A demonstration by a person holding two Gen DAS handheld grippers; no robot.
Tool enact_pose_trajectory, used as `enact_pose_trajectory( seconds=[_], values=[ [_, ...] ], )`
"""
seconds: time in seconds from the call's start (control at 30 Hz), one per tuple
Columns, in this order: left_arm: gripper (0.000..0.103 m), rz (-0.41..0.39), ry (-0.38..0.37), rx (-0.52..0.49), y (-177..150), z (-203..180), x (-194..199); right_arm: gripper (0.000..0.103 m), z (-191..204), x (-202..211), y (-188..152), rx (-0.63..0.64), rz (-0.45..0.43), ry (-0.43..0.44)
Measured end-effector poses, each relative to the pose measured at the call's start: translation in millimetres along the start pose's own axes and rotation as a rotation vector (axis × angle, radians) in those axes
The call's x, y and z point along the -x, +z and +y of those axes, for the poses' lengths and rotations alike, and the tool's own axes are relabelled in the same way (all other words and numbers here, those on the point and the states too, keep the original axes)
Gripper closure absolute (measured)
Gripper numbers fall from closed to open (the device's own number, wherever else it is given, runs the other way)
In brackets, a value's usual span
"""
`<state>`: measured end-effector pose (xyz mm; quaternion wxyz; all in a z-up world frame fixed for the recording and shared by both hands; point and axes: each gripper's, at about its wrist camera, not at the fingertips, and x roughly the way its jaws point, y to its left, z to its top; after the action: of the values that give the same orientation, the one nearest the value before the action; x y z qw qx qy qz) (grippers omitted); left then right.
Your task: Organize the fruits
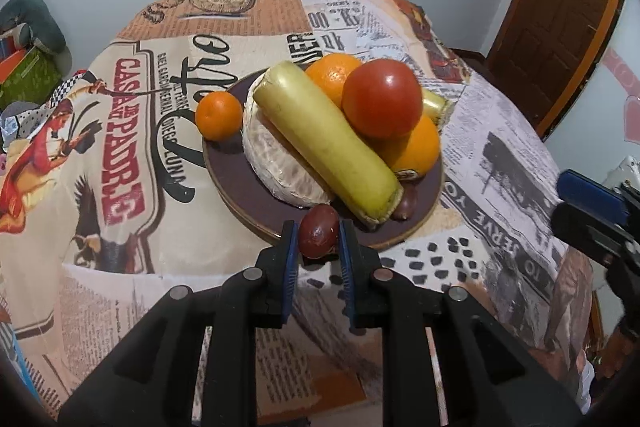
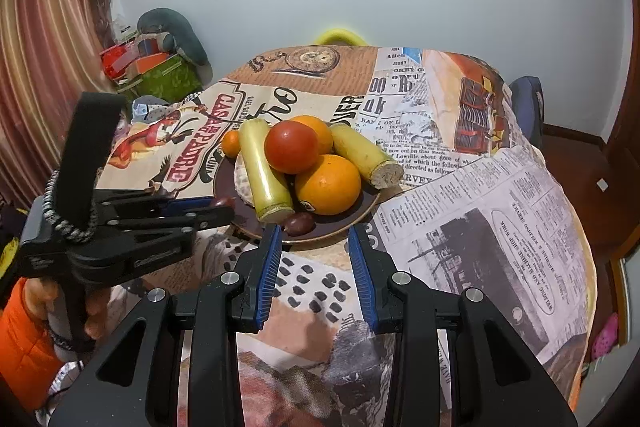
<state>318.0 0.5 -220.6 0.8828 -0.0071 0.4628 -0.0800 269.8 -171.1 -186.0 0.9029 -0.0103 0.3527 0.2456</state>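
**Q:** Grippers first: how does each one stand?

**A:** Left gripper (image 1: 318, 239) is clamped on a dark red grape (image 1: 318, 231), its blue pads (image 1: 290, 259) pressing both sides of the fruit at the near rim of the brown plate (image 1: 224, 183). Right gripper (image 2: 314, 251) is spread wide with nothing between its fingers, hovering over the tablecloth (image 2: 460, 227) just short of the plate.

**Q:** And the fruit beyond?

**A:** On the plate a long yellow-green banana (image 1: 326, 143) lies across a peeled white citrus (image 1: 276, 167). A red tomato (image 1: 382, 99) sits on top of two oranges (image 1: 416, 147), one behind it and one in front. A small tangerine (image 1: 219, 115) rests at the plate's left edge, and a second grape (image 1: 404, 205) lies beside the banana's cut end. The right wrist view shows a second banana piece (image 2: 362, 155) leaning off the plate's right side.
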Motion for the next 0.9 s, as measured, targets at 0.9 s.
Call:
enact_pose_trajectory(
  seconds=[0.9],
  values=[
    [0.056,-0.623,0.051,-0.005,-31,-25,290,0.071,65,161,35,0.069,-0.365,-0.04]
  ],
)
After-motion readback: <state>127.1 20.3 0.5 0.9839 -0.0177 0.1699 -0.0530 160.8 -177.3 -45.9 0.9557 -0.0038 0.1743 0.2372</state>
